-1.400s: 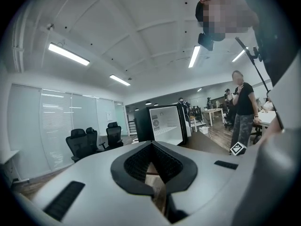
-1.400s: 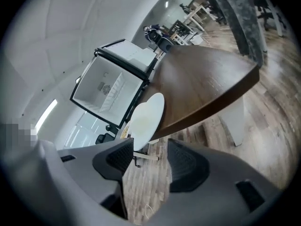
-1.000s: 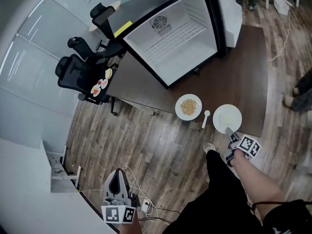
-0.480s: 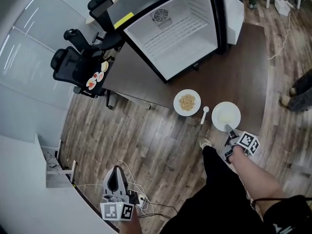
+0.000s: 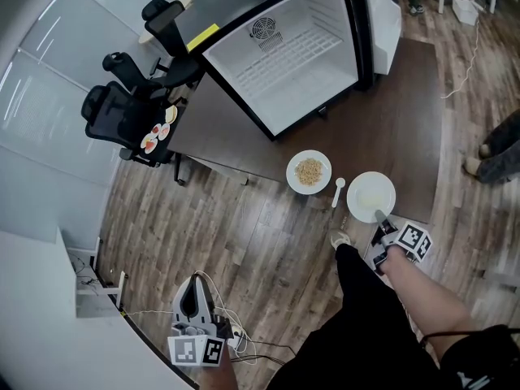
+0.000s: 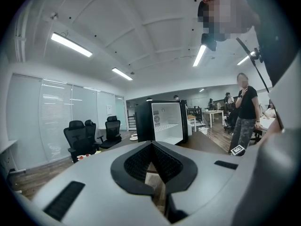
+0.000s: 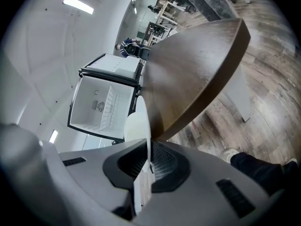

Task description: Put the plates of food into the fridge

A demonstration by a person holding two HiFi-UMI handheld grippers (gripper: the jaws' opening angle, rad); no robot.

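On the table (image 5: 398, 112) by the fridge (image 5: 296, 59), the right gripper (image 5: 380, 215) has just closed on the rim of the plate (image 5: 368, 192); so thin an edge grip may let it tip once lifted.

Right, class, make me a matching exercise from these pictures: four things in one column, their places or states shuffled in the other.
1 fridge
2 spoon
3 plate of brown food
4 office chairs

a between plate 3 and the white plate
b black, left of the table
c open, empty inside
d on the table, nearest the fridge

Pairs: 1c, 2a, 3d, 4b
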